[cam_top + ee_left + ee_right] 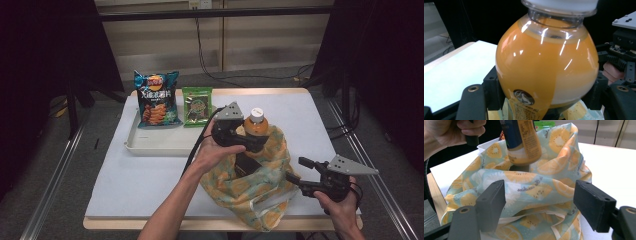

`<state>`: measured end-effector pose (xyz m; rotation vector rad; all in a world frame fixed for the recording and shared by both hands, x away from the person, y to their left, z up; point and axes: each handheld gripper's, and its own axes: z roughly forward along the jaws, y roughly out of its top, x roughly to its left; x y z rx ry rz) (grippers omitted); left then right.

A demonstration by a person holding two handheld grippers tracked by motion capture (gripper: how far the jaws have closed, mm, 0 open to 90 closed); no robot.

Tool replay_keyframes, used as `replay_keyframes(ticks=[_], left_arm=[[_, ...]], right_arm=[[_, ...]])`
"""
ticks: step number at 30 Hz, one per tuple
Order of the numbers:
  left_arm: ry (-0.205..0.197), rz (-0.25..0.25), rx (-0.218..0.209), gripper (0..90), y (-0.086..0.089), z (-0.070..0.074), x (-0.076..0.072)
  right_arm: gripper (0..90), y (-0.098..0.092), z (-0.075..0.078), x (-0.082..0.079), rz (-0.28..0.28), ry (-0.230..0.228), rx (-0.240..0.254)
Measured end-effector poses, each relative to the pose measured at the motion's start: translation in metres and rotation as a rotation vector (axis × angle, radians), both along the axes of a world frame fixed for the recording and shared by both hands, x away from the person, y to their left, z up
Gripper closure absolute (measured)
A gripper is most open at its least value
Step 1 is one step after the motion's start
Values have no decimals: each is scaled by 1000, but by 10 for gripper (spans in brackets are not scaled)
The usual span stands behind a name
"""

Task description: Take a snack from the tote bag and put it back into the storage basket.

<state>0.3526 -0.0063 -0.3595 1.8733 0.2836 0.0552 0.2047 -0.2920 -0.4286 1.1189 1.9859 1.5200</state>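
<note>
One bottle (258,128) of orange drink, upright, clamped btwn jaws of L gripper (239,136), its base just over mouth of lemon-print bag (260,185). R gripper (299,171) near bag's right side, jaws apart w/ bag cloth btwn, not pinched. Tray (150,142) w/ snacks behind-left.

A table (320,120) covered by a white sheet is seen, with its wooden edge exposed at the far and near sides. A white tray (150,142) is placed near its far left corner. Right of the tray, a lemon-printed bag (260,190) is set at the near edge.
</note>
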Motion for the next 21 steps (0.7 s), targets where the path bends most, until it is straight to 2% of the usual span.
replay_keyframes(ticks=[4, 8, 12, 16, 19, 21], left_arm=[[-3, -16, -3, 332, 4, 7, -1], [-5, -13, -28, 332, 11, 13, -2], [-11, -4, -45, 332, 19, 18, -1], [-20, 12, -42, 332, 28, 25, -1], [-19, 6, -63, 332, 36, 31, 0], [-25, 26, -62, 333, 42, 35, 0]], right_arm=[[248, 0, 0, 0, -1, 0, 5], [247, 0, 1, 0, -4, 0, 8], [247, 0, 1, 0, -6, 1, 8], [245, -1, 1, 0, -11, 0, 7], [245, -1, 1, 1, -10, 0, 8], [244, 0, 1, 0, -7, 1, 11]])
